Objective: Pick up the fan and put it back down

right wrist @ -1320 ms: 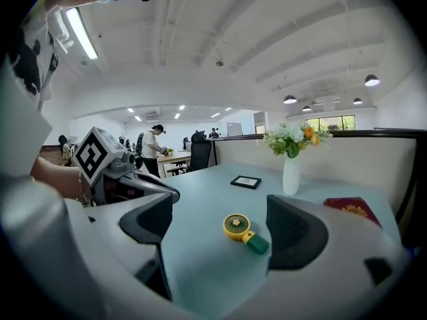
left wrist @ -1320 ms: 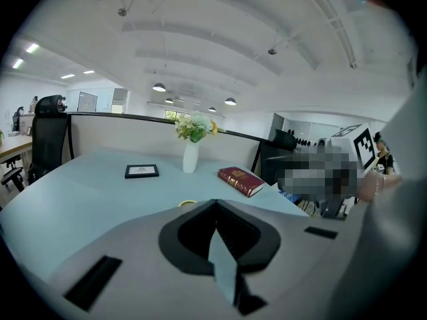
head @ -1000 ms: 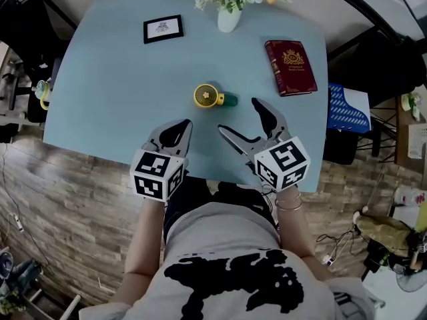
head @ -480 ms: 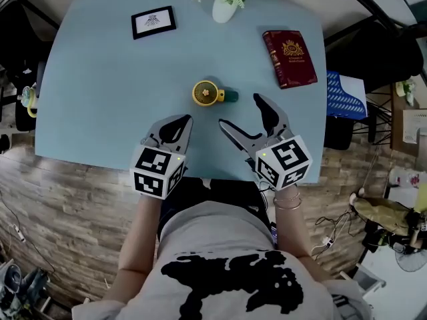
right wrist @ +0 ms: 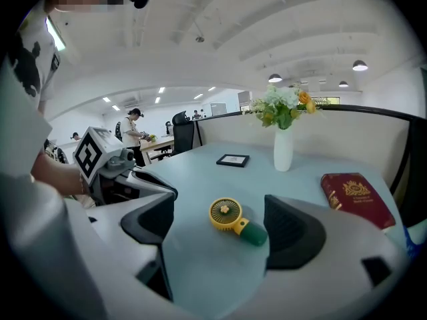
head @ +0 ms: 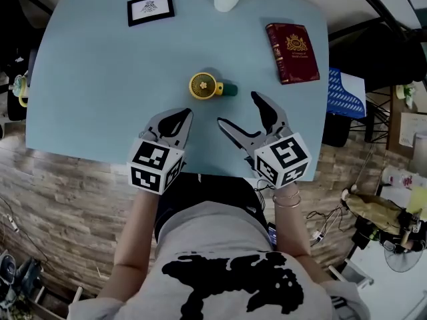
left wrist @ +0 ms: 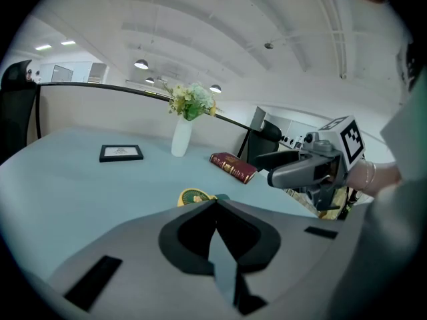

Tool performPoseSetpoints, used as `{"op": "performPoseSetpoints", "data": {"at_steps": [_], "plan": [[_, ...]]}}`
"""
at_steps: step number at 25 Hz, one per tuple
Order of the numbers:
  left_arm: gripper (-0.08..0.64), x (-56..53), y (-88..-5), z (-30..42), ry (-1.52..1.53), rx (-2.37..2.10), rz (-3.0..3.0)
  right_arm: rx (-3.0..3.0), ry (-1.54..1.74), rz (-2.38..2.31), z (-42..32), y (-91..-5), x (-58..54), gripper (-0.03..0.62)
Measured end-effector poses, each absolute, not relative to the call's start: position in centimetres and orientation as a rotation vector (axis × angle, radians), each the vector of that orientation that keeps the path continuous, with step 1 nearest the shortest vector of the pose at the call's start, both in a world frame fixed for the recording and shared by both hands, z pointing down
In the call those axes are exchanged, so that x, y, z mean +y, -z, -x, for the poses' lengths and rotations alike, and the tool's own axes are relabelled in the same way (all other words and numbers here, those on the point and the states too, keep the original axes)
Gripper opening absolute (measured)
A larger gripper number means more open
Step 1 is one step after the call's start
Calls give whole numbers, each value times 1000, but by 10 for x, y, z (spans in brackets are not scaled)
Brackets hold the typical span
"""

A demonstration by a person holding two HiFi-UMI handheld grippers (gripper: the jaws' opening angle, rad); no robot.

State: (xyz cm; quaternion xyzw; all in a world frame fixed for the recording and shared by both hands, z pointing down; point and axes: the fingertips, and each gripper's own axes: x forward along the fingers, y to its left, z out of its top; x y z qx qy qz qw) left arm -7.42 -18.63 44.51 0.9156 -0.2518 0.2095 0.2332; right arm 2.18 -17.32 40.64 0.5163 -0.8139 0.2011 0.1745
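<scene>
Even, bright overhead lighting; soft shadows; both gripper views show heavy fisheye vignetting.

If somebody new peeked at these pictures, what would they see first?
Probably the little yellow fan with its green handle, lying in the middle of the pale blue table, just beyond the wide-open right claw. Next comes the dark red book with gold print near the table's right edge. The left claw is shut, near the table's front edge.
</scene>
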Motion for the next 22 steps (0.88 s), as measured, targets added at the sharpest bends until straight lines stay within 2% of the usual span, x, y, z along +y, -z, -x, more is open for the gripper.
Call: {"op": "performPoseSetpoints", "data": {"at_steps": [22], "plan": [[11,-179,-500,72,-538,-870,-2293,-2240,-409,-955,-25,-475,-205,408]]}}
